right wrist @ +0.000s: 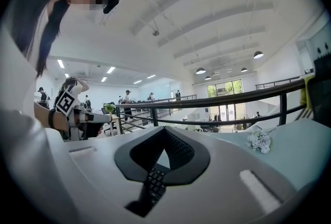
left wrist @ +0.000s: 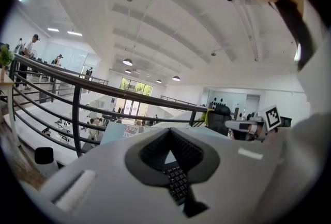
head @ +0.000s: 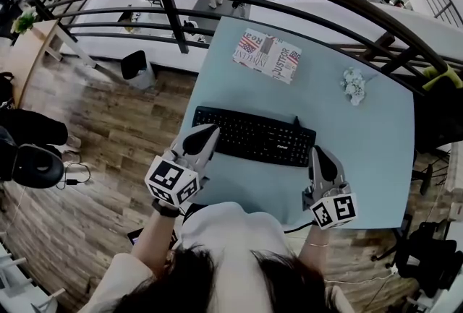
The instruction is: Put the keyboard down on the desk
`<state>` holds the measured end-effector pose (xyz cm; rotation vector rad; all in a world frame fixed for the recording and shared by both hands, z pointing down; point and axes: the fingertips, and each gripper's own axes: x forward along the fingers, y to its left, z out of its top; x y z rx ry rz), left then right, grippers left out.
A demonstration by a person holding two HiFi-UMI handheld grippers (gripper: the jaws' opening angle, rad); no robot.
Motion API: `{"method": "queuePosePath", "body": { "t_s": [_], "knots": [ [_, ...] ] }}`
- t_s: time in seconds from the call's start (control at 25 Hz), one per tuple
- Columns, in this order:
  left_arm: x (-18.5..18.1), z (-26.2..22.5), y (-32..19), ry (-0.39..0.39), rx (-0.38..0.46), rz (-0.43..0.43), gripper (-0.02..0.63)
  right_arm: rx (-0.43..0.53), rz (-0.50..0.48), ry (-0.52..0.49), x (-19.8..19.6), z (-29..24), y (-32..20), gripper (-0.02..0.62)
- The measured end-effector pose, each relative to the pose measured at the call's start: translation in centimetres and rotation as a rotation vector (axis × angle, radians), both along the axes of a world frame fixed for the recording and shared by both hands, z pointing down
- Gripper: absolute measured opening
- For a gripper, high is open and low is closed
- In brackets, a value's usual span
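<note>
Shows keyboard (head: 253, 136) looking flat on counter (head: 362, 138), long axis running left to right, right end slightly nearer the person. Puts left gripper (head: 206, 134) closed at the left end and right gripper (head: 316, 156) closed at the right end, one per end, neither nearer. Cannot tell if either pinches an edge. Catches keys through the gap behind the tips in both gripper views. Probably near set-down; calls for pulling away outward along that axis.
</note>
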<state>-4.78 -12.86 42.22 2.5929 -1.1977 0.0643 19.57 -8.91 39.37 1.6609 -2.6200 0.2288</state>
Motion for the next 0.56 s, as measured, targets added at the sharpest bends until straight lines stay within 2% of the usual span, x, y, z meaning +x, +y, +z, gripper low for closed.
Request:
{"method": "queuePosePath", "body": {
  "t_s": [0.56],
  "knots": [
    [-0.74,-0.81,-0.58,-0.024,0.047,0.013,0.057,0.003,0.004,-0.004,-0.13,-0.08,-0.28,0.002]
  ]
}}
